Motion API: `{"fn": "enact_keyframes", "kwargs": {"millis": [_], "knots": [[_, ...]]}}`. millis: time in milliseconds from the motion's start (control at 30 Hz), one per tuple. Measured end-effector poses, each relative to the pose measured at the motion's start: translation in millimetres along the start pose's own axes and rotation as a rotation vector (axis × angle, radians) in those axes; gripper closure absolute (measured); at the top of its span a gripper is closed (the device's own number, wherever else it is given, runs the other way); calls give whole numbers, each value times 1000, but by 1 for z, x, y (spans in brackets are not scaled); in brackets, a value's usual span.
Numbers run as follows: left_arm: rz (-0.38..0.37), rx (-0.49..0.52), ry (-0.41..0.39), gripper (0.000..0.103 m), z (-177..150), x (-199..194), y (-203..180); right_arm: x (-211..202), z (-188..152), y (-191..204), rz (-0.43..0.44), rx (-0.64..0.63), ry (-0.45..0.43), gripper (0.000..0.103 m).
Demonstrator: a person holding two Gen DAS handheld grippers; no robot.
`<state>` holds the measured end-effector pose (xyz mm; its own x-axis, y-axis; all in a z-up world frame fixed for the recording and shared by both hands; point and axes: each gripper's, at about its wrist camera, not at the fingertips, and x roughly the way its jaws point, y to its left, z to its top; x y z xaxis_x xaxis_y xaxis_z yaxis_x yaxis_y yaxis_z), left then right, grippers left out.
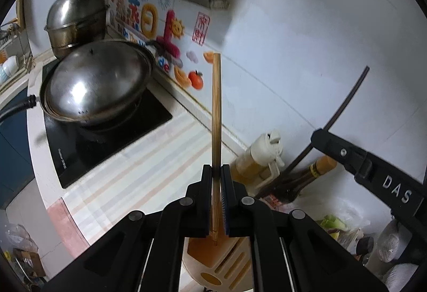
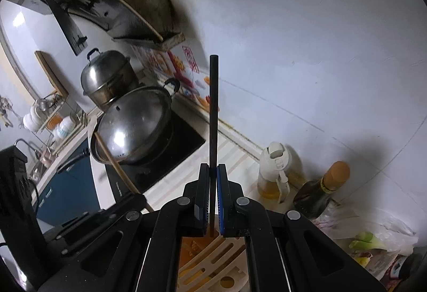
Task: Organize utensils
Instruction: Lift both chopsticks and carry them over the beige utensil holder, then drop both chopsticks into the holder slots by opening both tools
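Observation:
My left gripper (image 1: 216, 171) is shut on a light wooden chopstick (image 1: 216, 105) that stands up and away from the fingers. Its lower tip hangs just over a cream and orange slotted utensil holder (image 1: 232, 262). At the right edge of the left wrist view, my right gripper (image 1: 317, 137) carries a dark chopstick (image 1: 347, 102). In the right wrist view the right gripper (image 2: 213, 170) is shut on the same dark chopstick (image 2: 213, 105), with the holder (image 2: 213, 265) directly below. The left gripper (image 2: 138, 197) and the wooden chopstick (image 2: 117, 166) show at the lower left.
A lidded steel wok (image 1: 98, 83) sits on a black cooktop (image 1: 112, 137), with a steamer pot (image 1: 77, 19) behind it. An oil bottle (image 1: 259, 155) and a dark sauce bottle (image 1: 307, 177) stand against the white wall. A plastic bag of greens (image 2: 373, 241) lies at the right.

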<state>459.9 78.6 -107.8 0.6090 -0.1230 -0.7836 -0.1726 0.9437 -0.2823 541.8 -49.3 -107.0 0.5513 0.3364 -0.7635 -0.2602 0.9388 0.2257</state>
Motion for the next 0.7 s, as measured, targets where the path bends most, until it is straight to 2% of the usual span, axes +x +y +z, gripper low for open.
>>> {"fn": "enact_keyframes", "kwargs": {"millis": [233, 467, 500, 533, 567, 600, 633, 667, 700], "knots": [[-16, 7, 53, 99, -5, 10, 2, 7, -3, 6, 8, -32, 70, 98], [-59, -7, 108, 96, -9, 3, 5, 22, -7, 10, -1, -43, 179, 96], [-54, -7, 102, 95, -9, -1, 6, 21, -7, 9, -3, -36, 185, 93], [-42, -4, 92, 92, -9, -6, 7, 19, -8, 7, -2, -30, 187, 82], [-14, 3, 82, 87, -9, -12, 7, 16, -9, 6, 1, -21, 182, 69], [1, 5, 74, 67, -9, -17, 8, 11, -10, 4, 2, -11, 169, 64], [14, 7, 61, 40, -10, -22, 9, 5, -11, 2, 1, -6, 158, 61], [32, 9, 41, 29, -11, -30, 11, 0, -12, 1, 1, 0, 150, 58], [50, 11, 14, 23, -13, -38, 13, -7, -14, -1, 4, 12, 138, 55]]}}
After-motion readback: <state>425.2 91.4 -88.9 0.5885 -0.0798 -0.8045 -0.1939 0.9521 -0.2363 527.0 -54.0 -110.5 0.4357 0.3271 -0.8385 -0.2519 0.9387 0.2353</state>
